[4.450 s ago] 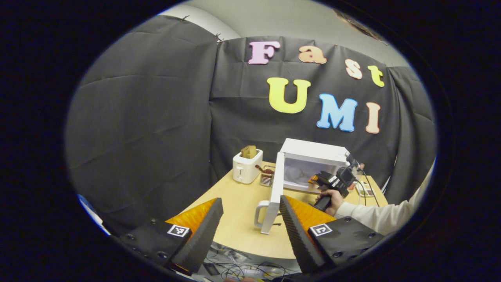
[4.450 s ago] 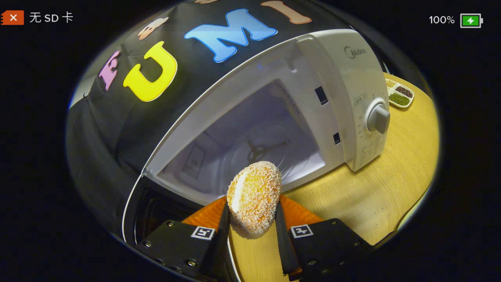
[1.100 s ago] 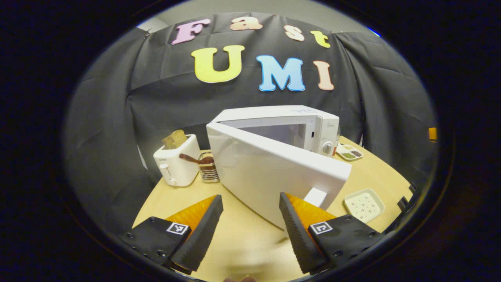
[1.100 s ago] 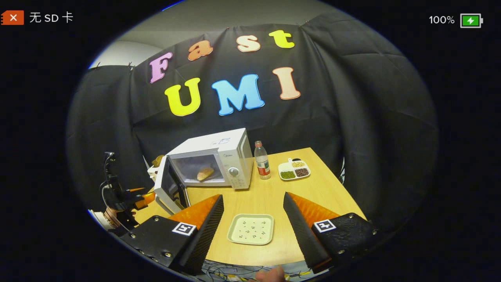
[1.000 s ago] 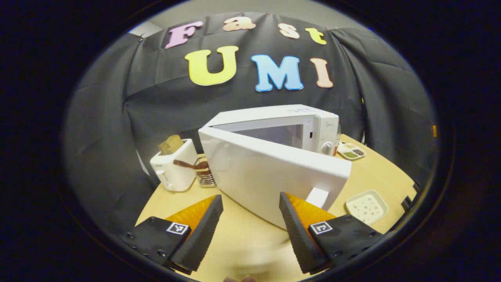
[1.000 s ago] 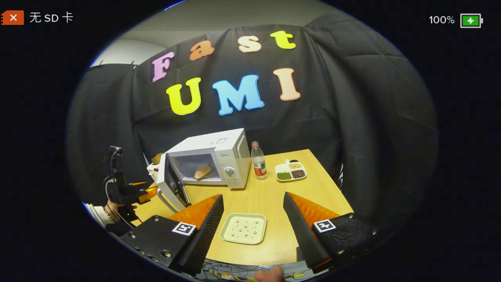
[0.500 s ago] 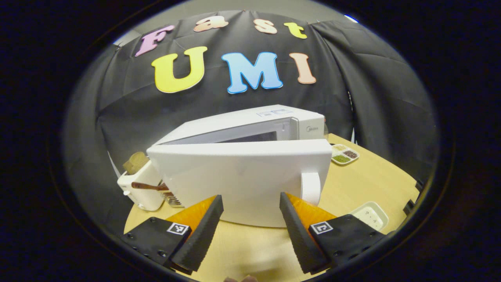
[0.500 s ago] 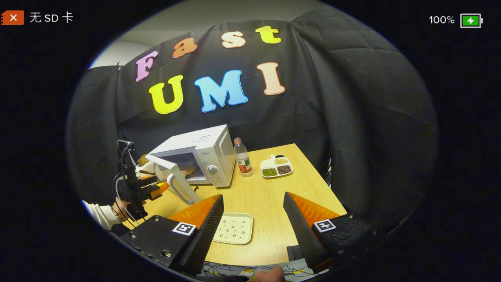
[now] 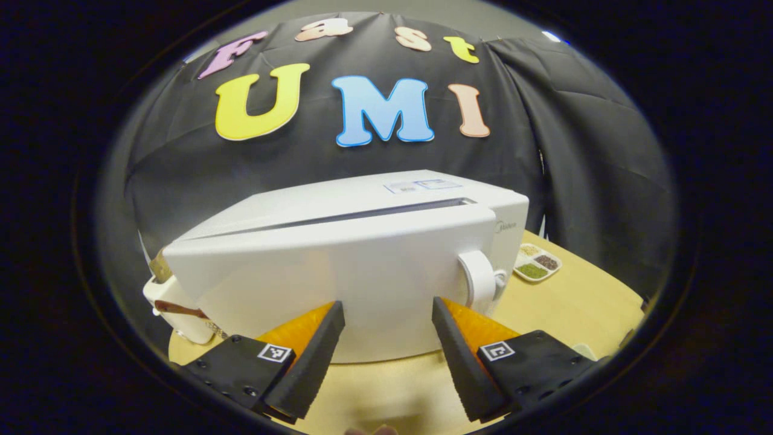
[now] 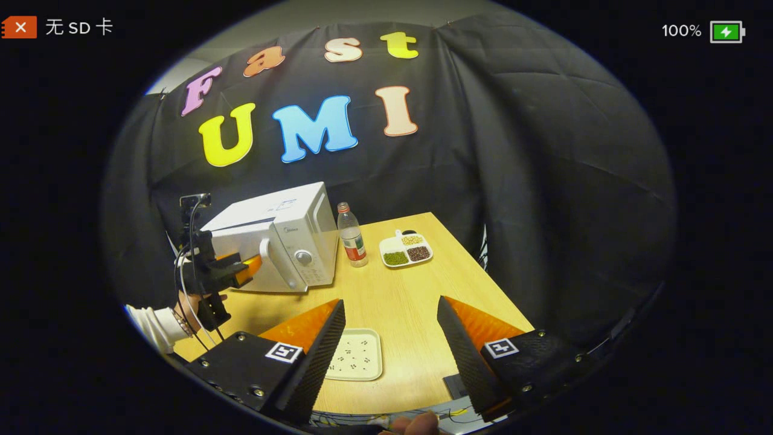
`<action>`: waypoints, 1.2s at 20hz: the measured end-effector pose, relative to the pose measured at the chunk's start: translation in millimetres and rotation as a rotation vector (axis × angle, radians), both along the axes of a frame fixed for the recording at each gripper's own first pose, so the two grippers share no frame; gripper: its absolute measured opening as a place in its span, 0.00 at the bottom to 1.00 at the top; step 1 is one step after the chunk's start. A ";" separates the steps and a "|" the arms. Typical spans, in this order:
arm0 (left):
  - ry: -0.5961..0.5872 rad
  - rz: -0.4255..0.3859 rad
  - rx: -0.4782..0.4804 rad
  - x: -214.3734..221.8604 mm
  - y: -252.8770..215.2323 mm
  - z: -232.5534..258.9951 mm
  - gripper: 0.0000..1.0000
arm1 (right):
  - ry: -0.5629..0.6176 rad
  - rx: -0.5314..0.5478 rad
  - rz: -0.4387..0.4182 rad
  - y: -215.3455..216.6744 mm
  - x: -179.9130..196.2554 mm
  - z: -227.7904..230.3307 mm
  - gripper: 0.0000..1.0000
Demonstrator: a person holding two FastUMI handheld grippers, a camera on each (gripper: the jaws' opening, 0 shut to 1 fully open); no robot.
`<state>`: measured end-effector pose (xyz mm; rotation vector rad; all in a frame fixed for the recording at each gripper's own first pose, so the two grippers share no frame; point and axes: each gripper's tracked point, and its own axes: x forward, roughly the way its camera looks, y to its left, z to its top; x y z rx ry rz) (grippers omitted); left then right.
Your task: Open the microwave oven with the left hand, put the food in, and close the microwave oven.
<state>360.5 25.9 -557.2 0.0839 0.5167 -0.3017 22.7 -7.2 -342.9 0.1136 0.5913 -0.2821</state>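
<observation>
The white microwave (image 9: pixel 362 205) stands close in front in the left gripper view. Its door (image 9: pixel 338 272) is almost shut, with a thin gap left along the top edge. The door handle (image 9: pixel 479 285) is at the right. My left gripper (image 9: pixel 386 317) is open, its tips right at the door's face. In the right gripper view the microwave (image 10: pixel 302 223) is far off on the left, and a hand holds the left gripper (image 10: pixel 249 267) against its door. My right gripper (image 10: pixel 389 317) is open and holds nothing. The food is hidden inside.
A pale square plate (image 10: pixel 353 355) lies on the wooden table (image 10: pixel 423 290) below my right gripper. A bottle (image 10: pixel 350 241) and a divided dish (image 10: pixel 404 249) of beans stand right of the microwave. A white toaster (image 9: pixel 172 299) sits at its left.
The door has swung from half open to almost shut, with my left gripper following it in. The food has gone from sight behind the door. My right gripper stays back and open.
</observation>
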 end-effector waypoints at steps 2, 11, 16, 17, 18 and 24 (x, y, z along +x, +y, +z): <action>0.010 0.041 -0.043 1.1 -3.1 -1.8 0.96 | 0.006 0.003 -0.025 -2.5 3.1 -1.5 0.94; 0.055 0.124 -0.072 10.2 -11.6 -5.5 0.95 | -0.044 0.004 -0.099 -14.1 -0.4 13.3 0.94; 0.050 0.058 -0.074 -12.4 -10.1 16.9 0.96 | -0.090 0.024 -0.150 -18.3 -21.7 25.7 0.94; 0.040 0.052 -0.092 -21.0 -10.7 29.3 0.97 | -0.099 0.021 -0.158 -20.3 -24.7 29.4 0.94; 0.029 0.042 -0.106 -32.7 -11.6 44.6 0.96 | -0.108 0.015 -0.157 -20.5 -27.0 31.6 0.94; -0.082 -0.031 -0.149 -99.6 -5.9 148.9 0.96 | -0.146 -0.014 -0.089 -10.0 -14.9 50.1 0.94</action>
